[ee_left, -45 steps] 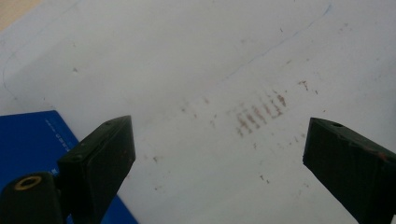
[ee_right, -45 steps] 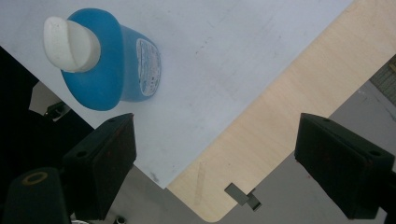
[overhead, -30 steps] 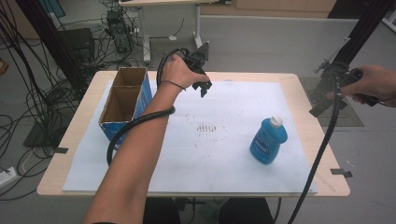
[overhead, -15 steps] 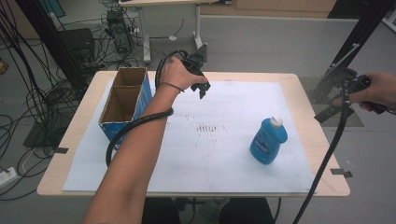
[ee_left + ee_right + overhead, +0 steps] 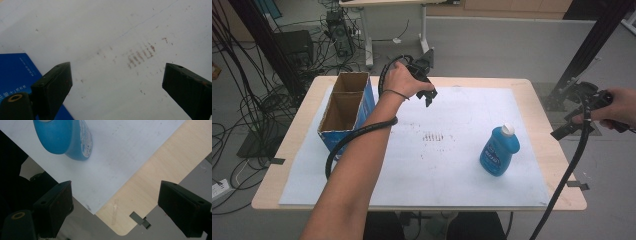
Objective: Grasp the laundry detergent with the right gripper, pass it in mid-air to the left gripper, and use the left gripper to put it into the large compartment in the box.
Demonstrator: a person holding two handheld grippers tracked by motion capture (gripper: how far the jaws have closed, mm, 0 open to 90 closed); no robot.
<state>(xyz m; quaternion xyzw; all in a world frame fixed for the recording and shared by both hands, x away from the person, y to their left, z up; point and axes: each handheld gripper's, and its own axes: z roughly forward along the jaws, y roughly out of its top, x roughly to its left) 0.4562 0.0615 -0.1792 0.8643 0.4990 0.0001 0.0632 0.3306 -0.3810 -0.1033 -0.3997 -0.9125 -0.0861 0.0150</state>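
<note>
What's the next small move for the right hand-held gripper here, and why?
Probably bring the right hand-held gripper in over the table toward the blue bottle. Its jaws stand open and empty, it hangs off the table's right edge, and the bottle stands upright and untouched on the white sheet, the nearest thing to it.

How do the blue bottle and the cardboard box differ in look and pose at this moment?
The blue bottle stands upright with a white cap closed on top; the cardboard box sits open-topped, split into two compartments. The bottle is rounded, glossy plastic; the box is straight-sided, brown inside. The bottle stands toward the mat's right side; the box sits at its left edge. Both have blue outsides, and no gripper touches either.
</note>
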